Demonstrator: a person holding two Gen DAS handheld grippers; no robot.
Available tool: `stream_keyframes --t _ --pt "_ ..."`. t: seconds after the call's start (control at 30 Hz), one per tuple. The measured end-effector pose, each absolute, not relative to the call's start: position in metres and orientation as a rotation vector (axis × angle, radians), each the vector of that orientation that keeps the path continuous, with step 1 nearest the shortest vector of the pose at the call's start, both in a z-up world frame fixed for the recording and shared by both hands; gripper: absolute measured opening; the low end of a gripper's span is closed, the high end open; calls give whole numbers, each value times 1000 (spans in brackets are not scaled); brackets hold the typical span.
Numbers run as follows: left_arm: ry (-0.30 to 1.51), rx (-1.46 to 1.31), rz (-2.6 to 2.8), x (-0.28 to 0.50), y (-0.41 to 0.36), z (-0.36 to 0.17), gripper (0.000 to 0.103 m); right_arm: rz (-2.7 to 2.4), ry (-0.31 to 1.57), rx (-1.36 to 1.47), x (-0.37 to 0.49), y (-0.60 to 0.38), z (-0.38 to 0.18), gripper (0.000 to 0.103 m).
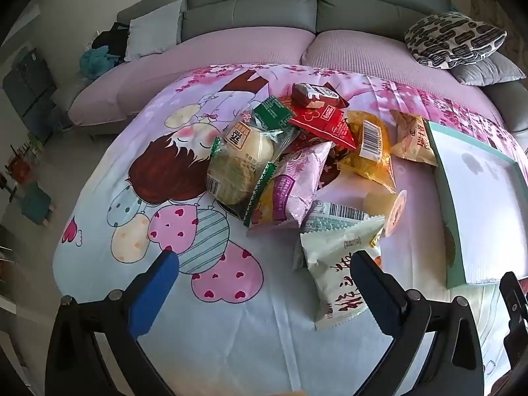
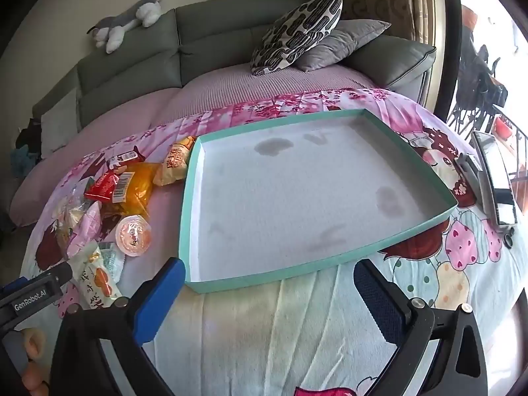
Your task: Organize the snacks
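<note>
Hovering left gripper (image 1: 264, 264): fingers spread wide and holding nothing, low centre of the left view, above a cartoon-print cloth (image 1: 231, 330).
Right gripper (image 2: 269, 275): fingers likewise parted and bare, at the bottom of the right view, its left finger near the tray's near corner.
Snacks (image 1: 297, 158): heaped mid-frame in the left view; a white packet (image 1: 333, 264) lay nearest, just beside the left gripper's right finger.
Jelly cup (image 2: 133, 236): lay left of the tray in the right view, apart from it.
Tray (image 2: 330, 120): teal-rimmed, white floor stained, filled the centre of the right view.
Sofa (image 2: 198, 43): ran along the top, bearing a patterned cushion (image 2: 297, 33).
</note>
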State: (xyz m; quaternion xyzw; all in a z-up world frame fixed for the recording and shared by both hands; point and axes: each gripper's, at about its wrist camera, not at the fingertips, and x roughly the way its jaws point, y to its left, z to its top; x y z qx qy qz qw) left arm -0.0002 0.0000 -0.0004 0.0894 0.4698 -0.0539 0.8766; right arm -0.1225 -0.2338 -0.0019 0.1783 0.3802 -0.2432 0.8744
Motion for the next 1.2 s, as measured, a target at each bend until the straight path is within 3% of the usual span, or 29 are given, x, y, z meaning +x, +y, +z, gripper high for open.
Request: stream_keyframes --t 1.2 --pt "1020 198 -66 7 -2 -9 103 -553 798 363 -126 -235 -5 103"
